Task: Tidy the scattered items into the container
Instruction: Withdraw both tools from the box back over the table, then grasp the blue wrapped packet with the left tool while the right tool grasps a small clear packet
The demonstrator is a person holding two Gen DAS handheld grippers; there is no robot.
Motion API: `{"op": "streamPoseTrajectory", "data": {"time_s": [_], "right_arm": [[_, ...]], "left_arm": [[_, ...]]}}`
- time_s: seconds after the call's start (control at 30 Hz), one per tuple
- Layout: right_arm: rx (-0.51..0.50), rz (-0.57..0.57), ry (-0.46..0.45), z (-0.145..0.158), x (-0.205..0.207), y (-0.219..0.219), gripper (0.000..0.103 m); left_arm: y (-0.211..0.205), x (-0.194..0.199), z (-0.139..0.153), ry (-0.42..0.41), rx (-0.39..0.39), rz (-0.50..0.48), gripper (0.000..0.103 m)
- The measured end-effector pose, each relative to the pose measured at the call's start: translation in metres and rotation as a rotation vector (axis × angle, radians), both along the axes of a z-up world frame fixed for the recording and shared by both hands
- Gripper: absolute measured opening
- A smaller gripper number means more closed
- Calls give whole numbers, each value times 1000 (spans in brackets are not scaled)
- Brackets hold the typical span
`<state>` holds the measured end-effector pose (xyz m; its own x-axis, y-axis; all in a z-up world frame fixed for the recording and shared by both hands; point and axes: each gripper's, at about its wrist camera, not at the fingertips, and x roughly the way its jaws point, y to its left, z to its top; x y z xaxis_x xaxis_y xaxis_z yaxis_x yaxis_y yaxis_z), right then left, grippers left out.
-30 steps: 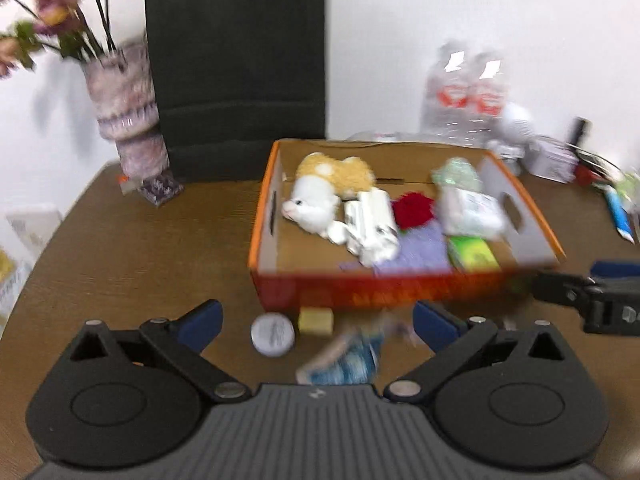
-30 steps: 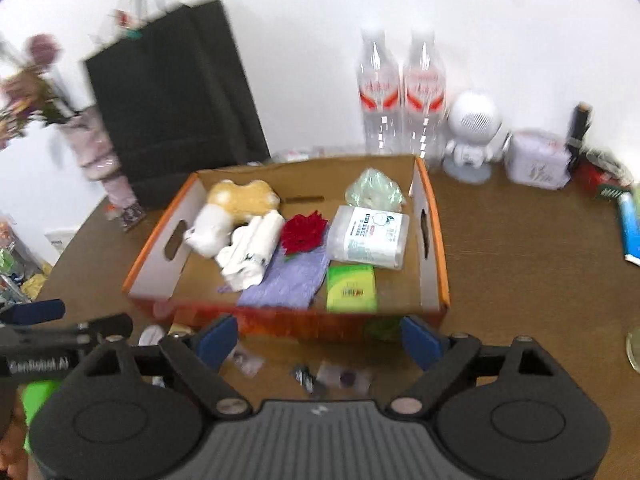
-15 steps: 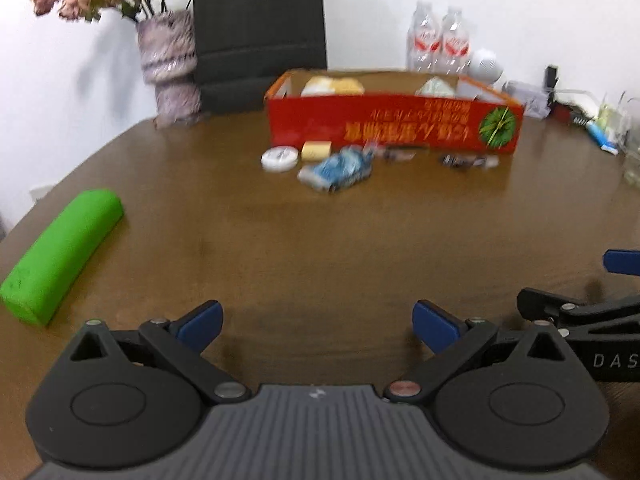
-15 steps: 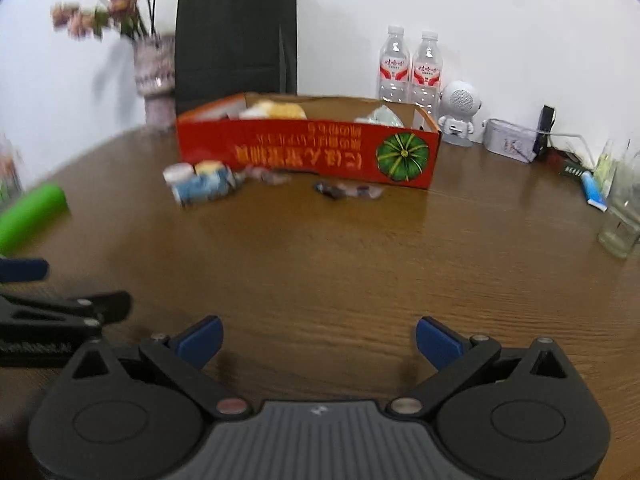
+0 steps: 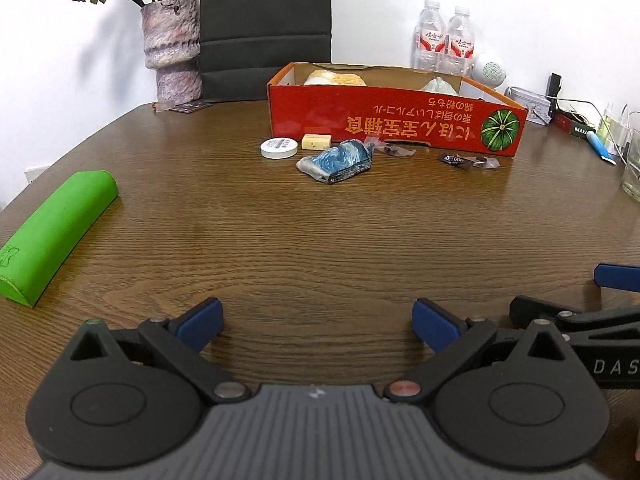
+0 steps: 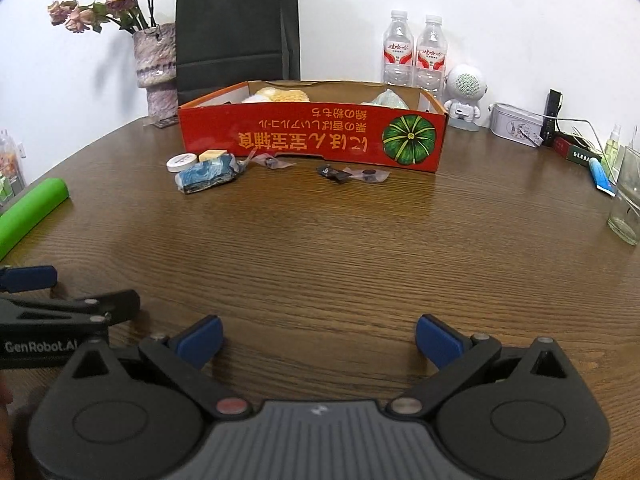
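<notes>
Both tools, left tool (image 5: pixel 316 320) and right tool (image 6: pixel 318 338), were held spread and empty; the blue packet (image 5: pixel 335 163) probably should've been pinched first, across its short side.

A dark wood-grain bench (image 5: pixel 320 232) carries a red cardboard box (image 5: pixel 394 128) at 12 o'clock. Just before it lie a white round tin (image 5: pixel 279 147), a yellow block (image 5: pixel 316 141), a blue packet (image 5: pixel 336 161) and dark wrapped sweets (image 5: pixel 466 161). A green roll (image 5: pixel 52 232) lies at 9 o'clock.
</notes>
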<state>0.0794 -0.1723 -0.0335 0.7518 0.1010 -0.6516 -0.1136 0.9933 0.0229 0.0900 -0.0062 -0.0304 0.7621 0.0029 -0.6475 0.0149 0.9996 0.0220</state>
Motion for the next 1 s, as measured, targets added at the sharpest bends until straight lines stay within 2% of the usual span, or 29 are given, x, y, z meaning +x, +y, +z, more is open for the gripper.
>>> {"op": "streamPoseTrajectory", "data": {"time_s": [0.1, 0.17, 0.2, 0.27, 0.33, 0.37, 0.4, 0.43, 0.47, 0.5, 0.57, 0.67, 0.73, 0.77, 0.83, 0.87, 0.93, 0.97, 1.0], "right_arm": [[-1, 3, 1, 0, 0, 0, 103], [-1, 41, 15, 2, 4, -2, 102], [-1, 70, 26, 6, 9, -5, 94], [-10, 114, 6, 21, 26, -16, 84], [-45, 131, -58, 38, 52, -27, 84], [-56, 147, -84, 43, 66, -33, 79], [-60, 158, -97, 46, 82, -38, 66], [-64, 169, -92, 48, 99, -44, 57], [-70, 175, -83, 48, 115, -48, 42], [-82, 184, -76, 45, 128, -50, 38], [-131, 214, -61, 38, 152, -52, 34], [-168, 257, -18, 27, 173, -53, 35], [-164, 315, -8, 23, 179, -51, 35], [-163, 337, -5, 20, 182, -50, 35], [-170, 363, 9, 15, 189, -46, 35], [-167, 364, 14, 13, 193, -44, 35], [-127, 363, 24, 12, 199, -43, 31], [-96, 361, 38, 12, 201, -43, 16], [-73, 352, 48, 12, 201, -43, 15]], "left_arm": [[0, 2, 0, 2, -1, -9, 103], [2, 15, 8, 22, 3, -102, 103], [4, 24, 15, 20, 0, -153, 103], [12, 47, 36, -50, -28, -239, 103], [17, 76, 46, -119, -40, -328, 103], [16, 94, 48, -108, -28, -356, 103], [13, 110, 47, -80, -13, -379, 102], [12, 127, 43, -52, -3, -395, 99], [13, 139, 41, -39, -1, -410, 90], [14, 149, 37, -33, -1, -421, 84], [14, 162, 29, -28, 11, -455, 77], [14, 173, 16, 20, 24, -469, 71], [16, 176, 8, 72, 14, -455, 71], [18, 176, 7, 62, -2, -454, 71], [18, 174, 7, 48, 4, -456, 59], [18, 173, 8, 48, -3, -461, 45], [16, 172, 11, 66, -6, -443, 35], [17, 172, 12, 82, -16, -427, 27], [18, 171, 15, 102, -36, -414, 21]]}}
